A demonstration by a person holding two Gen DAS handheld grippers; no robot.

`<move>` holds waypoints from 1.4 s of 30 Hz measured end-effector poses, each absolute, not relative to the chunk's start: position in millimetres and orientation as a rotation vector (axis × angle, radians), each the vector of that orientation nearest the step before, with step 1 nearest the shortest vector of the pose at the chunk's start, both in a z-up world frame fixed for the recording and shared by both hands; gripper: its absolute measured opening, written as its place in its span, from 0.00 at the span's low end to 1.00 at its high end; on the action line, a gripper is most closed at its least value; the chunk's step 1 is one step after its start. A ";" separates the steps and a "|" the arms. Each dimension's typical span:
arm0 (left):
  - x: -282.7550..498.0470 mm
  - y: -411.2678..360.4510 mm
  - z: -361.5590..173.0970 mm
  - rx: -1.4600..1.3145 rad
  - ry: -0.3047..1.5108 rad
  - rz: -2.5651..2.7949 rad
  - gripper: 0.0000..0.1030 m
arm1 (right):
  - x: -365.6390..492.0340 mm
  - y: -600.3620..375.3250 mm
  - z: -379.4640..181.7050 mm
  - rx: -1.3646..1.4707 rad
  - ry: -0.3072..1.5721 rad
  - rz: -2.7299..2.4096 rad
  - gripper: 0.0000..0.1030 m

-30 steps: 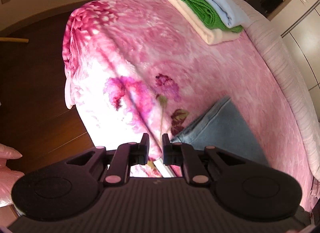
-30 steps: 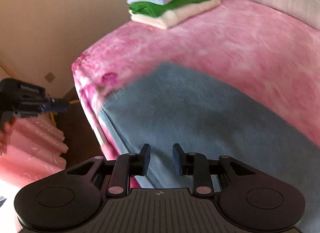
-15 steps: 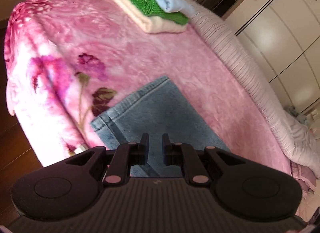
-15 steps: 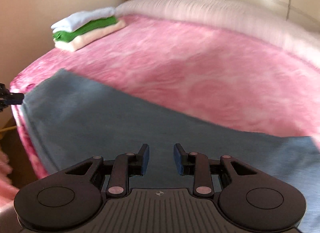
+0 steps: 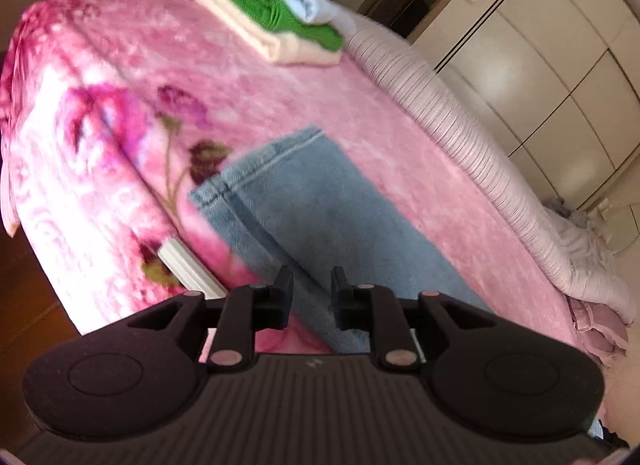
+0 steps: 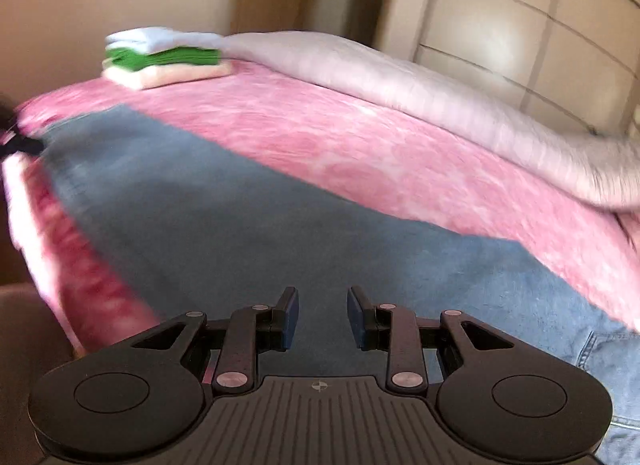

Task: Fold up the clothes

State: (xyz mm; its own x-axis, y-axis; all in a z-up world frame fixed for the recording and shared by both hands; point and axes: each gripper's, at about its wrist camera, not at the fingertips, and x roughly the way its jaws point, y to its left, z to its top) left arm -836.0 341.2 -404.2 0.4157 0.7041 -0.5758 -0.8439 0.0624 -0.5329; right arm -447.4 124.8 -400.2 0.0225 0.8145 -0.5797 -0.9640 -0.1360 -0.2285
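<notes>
- the right wrist view is smeared; the far end of the jeans (image 6: 224,201) at picture-left blurs into the edge of the pink blanket (image 6: 360,145), and a dark shape at the left border is too blurred to name
- the near end of the jeans runs under the right gripper (image 6: 322,315) and off the bottom right corner, where only a bit of stitched seam shows
- in the left wrist view the jeans (image 5: 320,201) are cut off below by the left gripper (image 5: 311,297), so the part nearest the tool is hidden
- left gripper: jaws have just been opening, now a narrow gap apart; denim shows through the gap beyond them, but nothing is pinched between the fingers
- right gripper: jaws moderately apart, holding nothing, with denim lying ahead of and below the fingertips; whether they touch the cloth cannot be told
- only the left view shows the hemmed end and seam of the jeans sharply, the flower print, and a white strip under the blanket's hanging edge
- only the right view shows the jeans spread long across the bed
- both show the folded stack (image 5: 276,13), light blue on green on cream, well beyond the tools beside the pale striped quilt (image 5: 460,125), with cabinet doors (image 6: 520,33) behind
</notes>
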 end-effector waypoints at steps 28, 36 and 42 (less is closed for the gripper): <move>-847.2 392.8 -414.8 -0.904 0.215 1.265 0.27 | -464.9 99.8 -457.4 -1.070 -0.037 1.352 0.30; -840.9 375.7 -419.8 -0.814 0.244 1.252 0.29 | -473.7 93.3 -468.1 -1.152 -0.133 1.315 0.30; -843.4 380.3 -419.5 -0.846 0.204 1.241 0.33 | -476.7 95.0 -477.6 -1.189 -0.180 1.313 0.30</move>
